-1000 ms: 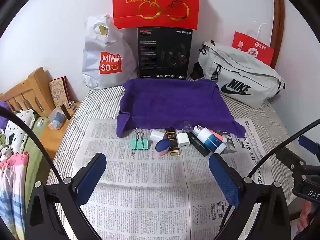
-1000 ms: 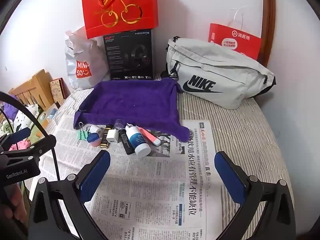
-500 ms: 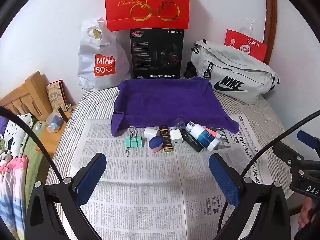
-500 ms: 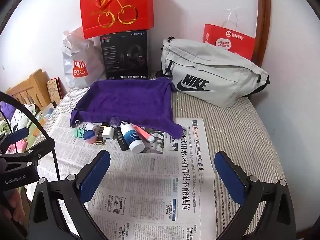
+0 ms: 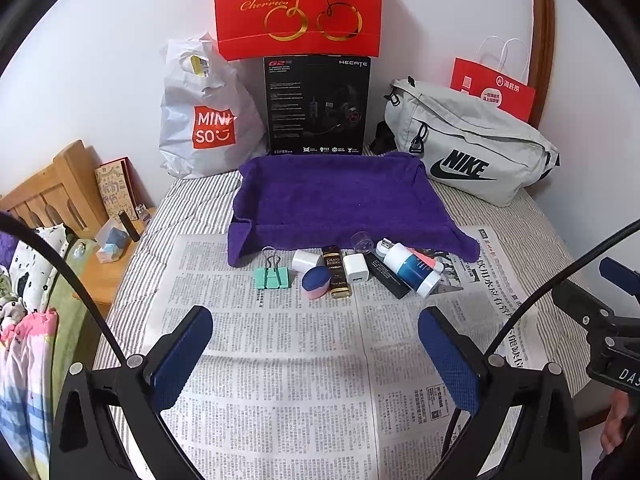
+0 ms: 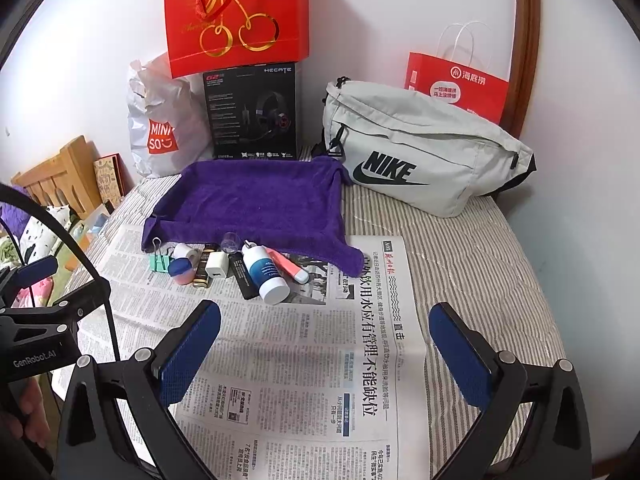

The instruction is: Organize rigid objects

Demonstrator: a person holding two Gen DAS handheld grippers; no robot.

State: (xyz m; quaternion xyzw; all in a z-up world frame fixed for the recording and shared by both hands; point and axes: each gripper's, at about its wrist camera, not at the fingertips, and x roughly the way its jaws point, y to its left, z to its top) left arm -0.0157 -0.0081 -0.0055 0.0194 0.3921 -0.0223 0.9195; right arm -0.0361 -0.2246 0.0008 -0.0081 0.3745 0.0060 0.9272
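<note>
A row of small items lies on the newspaper (image 5: 280, 360) along the front edge of a purple towel (image 5: 340, 196): a green binder clip (image 5: 273, 277), a white roll (image 5: 305, 259), a blue-pink case (image 5: 316, 283), a black-gold bar (image 5: 337, 277), a white charger (image 5: 356, 269), a black stick (image 5: 387, 276), a white-blue bottle (image 5: 412, 269) and a pink tube (image 6: 289, 265). My left gripper (image 5: 316, 356) is open and empty, short of the row. My right gripper (image 6: 325, 356) is open and empty, to the right of and short of the bottle (image 6: 265, 269).
Behind the towel stand a MINISO bag (image 5: 204, 120), a black headset box (image 5: 318, 106) with a red gift bag (image 5: 298, 4) on it, a grey Nike bag (image 5: 468, 148) and a red paper bag (image 5: 494, 88). A wooden side table (image 5: 100, 256) with small things stands left.
Both grippers first drew back from the row, then the left came forward and slightly lower again. Both stay open. Nothing on the newspaper has moved.
</note>
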